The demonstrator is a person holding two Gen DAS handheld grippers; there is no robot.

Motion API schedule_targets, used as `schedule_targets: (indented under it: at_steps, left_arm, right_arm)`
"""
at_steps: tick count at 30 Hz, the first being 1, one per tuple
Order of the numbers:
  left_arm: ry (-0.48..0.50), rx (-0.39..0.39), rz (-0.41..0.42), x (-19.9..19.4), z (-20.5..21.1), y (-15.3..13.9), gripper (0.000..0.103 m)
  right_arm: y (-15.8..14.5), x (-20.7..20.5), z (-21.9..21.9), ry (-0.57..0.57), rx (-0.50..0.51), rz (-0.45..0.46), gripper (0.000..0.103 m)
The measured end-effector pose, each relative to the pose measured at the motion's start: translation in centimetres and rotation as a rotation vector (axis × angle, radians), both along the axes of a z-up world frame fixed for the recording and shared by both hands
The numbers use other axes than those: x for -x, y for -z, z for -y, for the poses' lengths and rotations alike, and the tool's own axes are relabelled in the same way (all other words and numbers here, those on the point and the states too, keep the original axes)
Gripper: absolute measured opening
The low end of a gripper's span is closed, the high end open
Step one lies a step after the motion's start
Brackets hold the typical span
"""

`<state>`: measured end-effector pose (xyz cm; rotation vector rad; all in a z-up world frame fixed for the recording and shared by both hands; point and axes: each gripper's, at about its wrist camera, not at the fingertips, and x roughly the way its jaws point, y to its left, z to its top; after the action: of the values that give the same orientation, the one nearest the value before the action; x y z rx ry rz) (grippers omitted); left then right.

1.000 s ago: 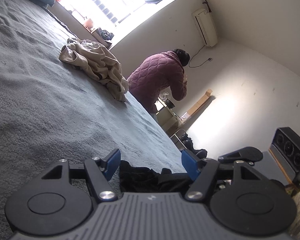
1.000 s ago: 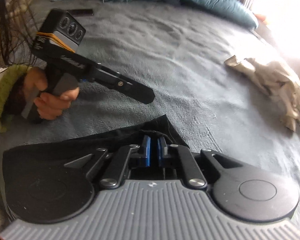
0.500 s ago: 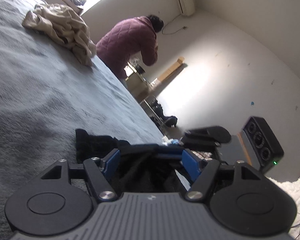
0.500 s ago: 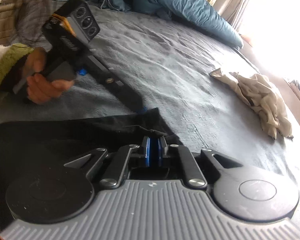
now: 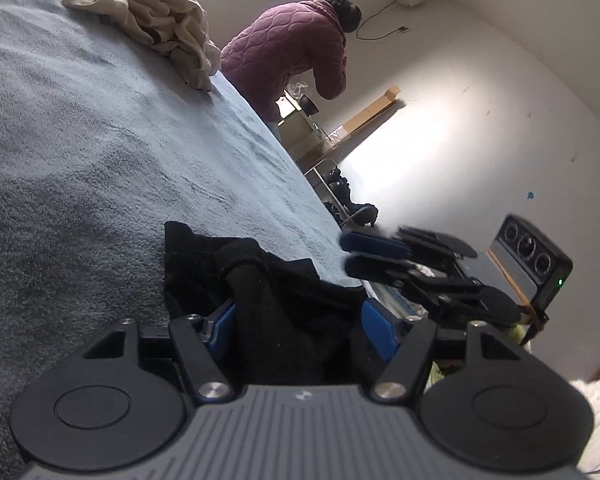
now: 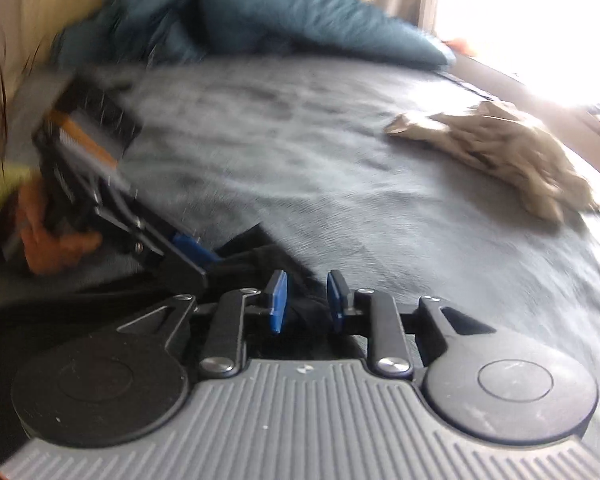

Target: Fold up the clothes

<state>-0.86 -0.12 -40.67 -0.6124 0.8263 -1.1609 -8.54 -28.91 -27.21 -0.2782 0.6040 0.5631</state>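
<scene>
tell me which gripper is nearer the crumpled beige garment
Neither clearly: both the left gripper and the right gripper sit at the black garment, with the beige garment well across the grey bed.

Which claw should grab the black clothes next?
Probably the left claw: the black garment lies bunched between its closing jaws. The right claw is opening, pads off the cloth.

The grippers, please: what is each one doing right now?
Left gripper: closing, black garment between its fingers.
Right gripper: opening, letting go of the black garment.
</scene>
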Motion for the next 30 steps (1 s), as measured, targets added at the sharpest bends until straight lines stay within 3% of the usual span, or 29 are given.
schedule_targets:
  at_steps: [3,7,13,15,17,18,19,22,25,27,30]
  left_arm:
    - [-0.007,0.022,-0.040,-0.6,0.0,0.3,0.060]
    - [-0.018,0.038,-0.079,-1.3,0.2,0.7,0.057]
    - [-0.041,0.006,-0.073,-1.4,0.9,1.0,0.051]
    - [-0.066,-0.019,-0.069,-1.2,0.9,1.0,0.041]
    - [-0.091,-0.048,-0.072,-1.1,1.3,1.2,0.006]
    - [-0.105,-0.061,-0.074,-1.0,1.2,1.2,0.004]
    - [-0.119,-0.065,-0.069,-0.7,1.0,1.2,0.004]
    - [-0.150,-0.042,-0.056,0.1,0.1,0.5,0.003]
    - [-0.129,-0.006,-0.113,0.1,-0.4,0.7,0.005]
    - [-0.127,0.002,-0.156,-0.2,-0.6,1.4,0.013]
    - [-0.135,0.023,-0.174,-0.4,-0.8,1.8,0.016]
  right_arm:
    - [-0.2,1.6,1.9,0.014,-0.050,-0.012,0.027]
    - [1.0,2.6,2.2,-0.018,-0.006,-0.027,0.028]
    - [1.9,2.5,1.6,-0.078,0.041,0.005,0.028]
    - [2.5,2.2,1.0,-0.097,0.095,0.010,0.028]
    - [3.2,2.0,0.3,-0.101,0.165,0.002,0.024]
    - [3.4,2.0,0.1,-0.083,0.185,0.013,0.021]
    - [3.3,2.0,0.1,-0.063,0.190,0.024,0.010]
    - [2.8,2.4,0.6,0.021,0.190,0.061,0.003]
    - [2.1,2.9,1.6,0.094,0.192,0.075,0.002]
    - [1.8,3.4,2.0,0.075,0.167,0.066,0.002]
    - [1.6,3.9,2.3,0.020,0.117,0.038,0.004]
